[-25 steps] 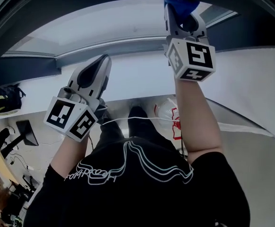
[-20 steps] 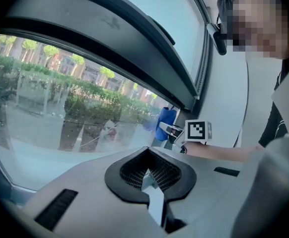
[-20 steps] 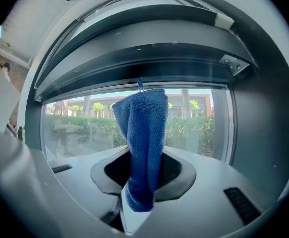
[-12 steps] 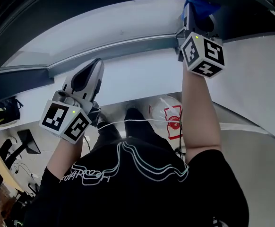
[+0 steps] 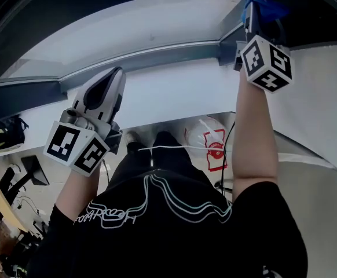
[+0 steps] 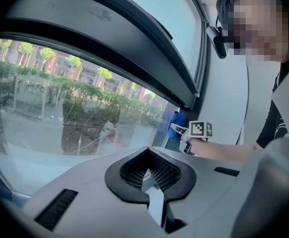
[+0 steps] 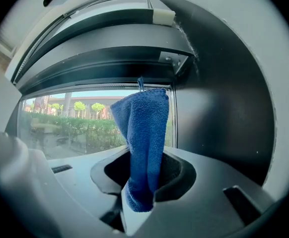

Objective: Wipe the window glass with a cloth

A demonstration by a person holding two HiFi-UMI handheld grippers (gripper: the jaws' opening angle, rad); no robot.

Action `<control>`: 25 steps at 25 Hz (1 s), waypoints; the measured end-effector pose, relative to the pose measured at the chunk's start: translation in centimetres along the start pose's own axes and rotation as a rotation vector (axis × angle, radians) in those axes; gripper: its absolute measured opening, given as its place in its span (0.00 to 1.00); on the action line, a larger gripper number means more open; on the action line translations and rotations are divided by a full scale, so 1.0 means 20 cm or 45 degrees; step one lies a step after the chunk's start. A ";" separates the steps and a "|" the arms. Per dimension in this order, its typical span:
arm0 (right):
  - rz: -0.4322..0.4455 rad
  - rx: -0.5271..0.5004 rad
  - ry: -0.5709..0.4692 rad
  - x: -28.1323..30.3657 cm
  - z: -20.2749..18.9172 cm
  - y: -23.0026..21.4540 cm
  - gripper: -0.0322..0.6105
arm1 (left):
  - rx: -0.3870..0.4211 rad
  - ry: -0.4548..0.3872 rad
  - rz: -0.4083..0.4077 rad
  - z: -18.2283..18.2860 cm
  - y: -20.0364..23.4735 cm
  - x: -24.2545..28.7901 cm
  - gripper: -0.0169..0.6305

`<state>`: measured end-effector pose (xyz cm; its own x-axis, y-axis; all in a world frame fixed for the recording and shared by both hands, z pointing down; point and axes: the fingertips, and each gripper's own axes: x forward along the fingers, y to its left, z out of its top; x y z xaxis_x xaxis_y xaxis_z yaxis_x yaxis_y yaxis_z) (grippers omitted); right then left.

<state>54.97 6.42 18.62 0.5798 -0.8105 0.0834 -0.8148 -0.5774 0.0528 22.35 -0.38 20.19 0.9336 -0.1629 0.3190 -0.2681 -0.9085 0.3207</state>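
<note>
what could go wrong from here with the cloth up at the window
1. The right tongs pinch only the lower end of the blue microfibre cloth; most of it stands free, so pressing on the window glass might fold it over or tug it out.
2. The cloth sits close to the dark window frame, so a sideways wipe could knock the hard tongs against it.

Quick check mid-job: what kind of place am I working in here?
Probably an indoor room, maybe an office, at a big window facing a hedge and buildings; a white bag lies below.
</note>
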 end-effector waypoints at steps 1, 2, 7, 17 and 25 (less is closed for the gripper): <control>-0.003 -0.010 -0.003 0.00 0.00 0.00 0.20 | -0.005 -0.003 0.003 -0.01 0.02 -0.01 0.03; -0.008 -0.017 -0.007 0.00 0.00 0.01 0.20 | -0.012 -0.009 0.006 -0.02 0.04 -0.02 0.03; 0.020 -0.055 -0.003 -0.03 -0.01 0.14 0.20 | -0.064 -0.052 0.052 -0.07 0.18 -0.10 0.03; 0.415 -0.068 0.018 -0.15 -0.19 1.15 0.20 | -0.149 -0.187 0.216 -0.24 0.64 -0.45 0.03; 0.789 -0.018 0.089 -0.35 -0.43 2.15 0.20 | -0.202 -0.253 0.395 -0.40 1.05 -0.89 0.03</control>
<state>15.79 -11.96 28.81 -0.0025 -0.9859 0.1674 -0.9999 0.0002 -0.0134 -1.80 -13.46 28.35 0.8263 -0.5054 0.2485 -0.5631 -0.7365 0.3748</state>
